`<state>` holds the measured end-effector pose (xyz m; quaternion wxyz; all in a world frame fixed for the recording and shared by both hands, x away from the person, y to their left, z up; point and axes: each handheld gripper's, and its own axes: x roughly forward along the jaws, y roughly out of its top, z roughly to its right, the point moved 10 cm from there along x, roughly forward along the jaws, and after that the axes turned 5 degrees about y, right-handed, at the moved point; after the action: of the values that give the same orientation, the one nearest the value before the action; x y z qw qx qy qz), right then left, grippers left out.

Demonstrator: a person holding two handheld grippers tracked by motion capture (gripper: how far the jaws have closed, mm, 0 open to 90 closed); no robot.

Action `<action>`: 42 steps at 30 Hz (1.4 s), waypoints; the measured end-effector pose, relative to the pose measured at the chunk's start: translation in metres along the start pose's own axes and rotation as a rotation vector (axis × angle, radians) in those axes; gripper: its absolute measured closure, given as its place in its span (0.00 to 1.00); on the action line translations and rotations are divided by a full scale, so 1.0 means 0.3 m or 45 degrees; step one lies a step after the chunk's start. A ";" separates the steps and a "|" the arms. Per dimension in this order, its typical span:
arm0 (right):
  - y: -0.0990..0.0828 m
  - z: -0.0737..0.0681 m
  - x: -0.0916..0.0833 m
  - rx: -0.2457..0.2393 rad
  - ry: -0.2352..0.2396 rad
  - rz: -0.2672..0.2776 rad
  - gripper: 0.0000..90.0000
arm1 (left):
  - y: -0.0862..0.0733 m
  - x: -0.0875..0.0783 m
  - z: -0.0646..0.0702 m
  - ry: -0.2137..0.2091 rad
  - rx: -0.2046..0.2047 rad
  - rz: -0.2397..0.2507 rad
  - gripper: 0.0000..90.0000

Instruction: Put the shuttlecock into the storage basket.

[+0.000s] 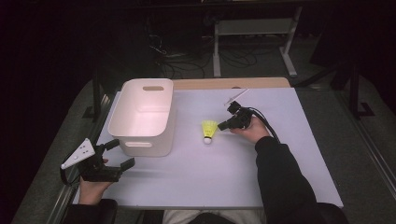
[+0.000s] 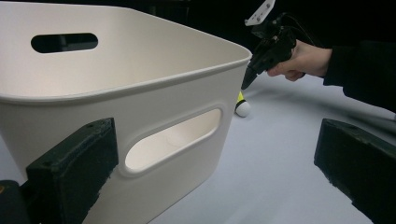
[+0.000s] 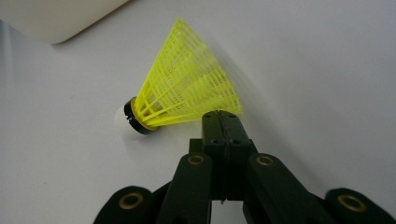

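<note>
A yellow shuttlecock (image 1: 209, 130) (image 3: 187, 93) with a white cork lies on its side on the pale table mat, right of the white bin (image 1: 159, 147) (image 2: 140, 100). My right gripper (image 1: 222, 126) (image 3: 222, 116) is shut, jaws pressed together, with its tip at the rim of the shuttlecock's skirt. Whether any mesh is pinched I cannot tell. In the left gripper view that gripper (image 2: 245, 84) points down at the shuttlecock (image 2: 242, 106) behind the bin's corner. My left gripper (image 1: 122, 152) (image 2: 215, 135) stands open near the front left table edge, its wide jaws facing the bin's near wall and handle slot.
The bin holds nothing that I can see. The mat (image 1: 210, 172) stretches bare in front of and to the right of the shuttlecock. Beyond the table's far edge stand a metal frame (image 1: 252, 28) and loose cables on a dark floor.
</note>
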<state>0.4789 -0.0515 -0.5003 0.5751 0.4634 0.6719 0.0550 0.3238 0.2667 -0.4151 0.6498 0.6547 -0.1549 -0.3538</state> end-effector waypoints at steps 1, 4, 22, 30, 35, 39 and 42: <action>0.007 0.000 0.005 0.001 0.008 0.003 0.99 | 0.000 0.000 0.000 0.001 -0.001 0.000 0.00; 0.011 0.003 0.014 -0.002 0.007 -0.005 0.99 | 0.000 0.000 0.000 0.001 0.000 0.000 0.00; 0.064 -0.023 0.048 -0.036 0.034 -0.024 0.99 | 0.000 0.000 -0.001 0.003 0.000 0.000 0.00; 0.076 -0.033 0.076 -0.044 0.035 -0.046 0.99 | -0.001 0.001 -0.001 0.003 0.000 -0.002 0.00; 0.090 -0.045 0.091 -0.056 0.039 -0.058 0.99 | 0.000 0.000 -0.001 0.003 0.000 -0.001 0.00; 0.098 -0.050 0.104 -0.070 0.042 -0.061 0.99 | 0.000 0.000 -0.001 0.003 0.001 -0.001 0.00; 0.095 -0.055 0.113 -0.065 0.049 -0.069 0.99 | 0.000 0.000 -0.001 0.002 0.001 -0.001 0.00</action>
<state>0.4843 -0.0043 -0.5019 0.5751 0.4291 0.6934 0.0656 0.3240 0.2669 -0.4153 0.6496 0.6553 -0.1541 -0.3533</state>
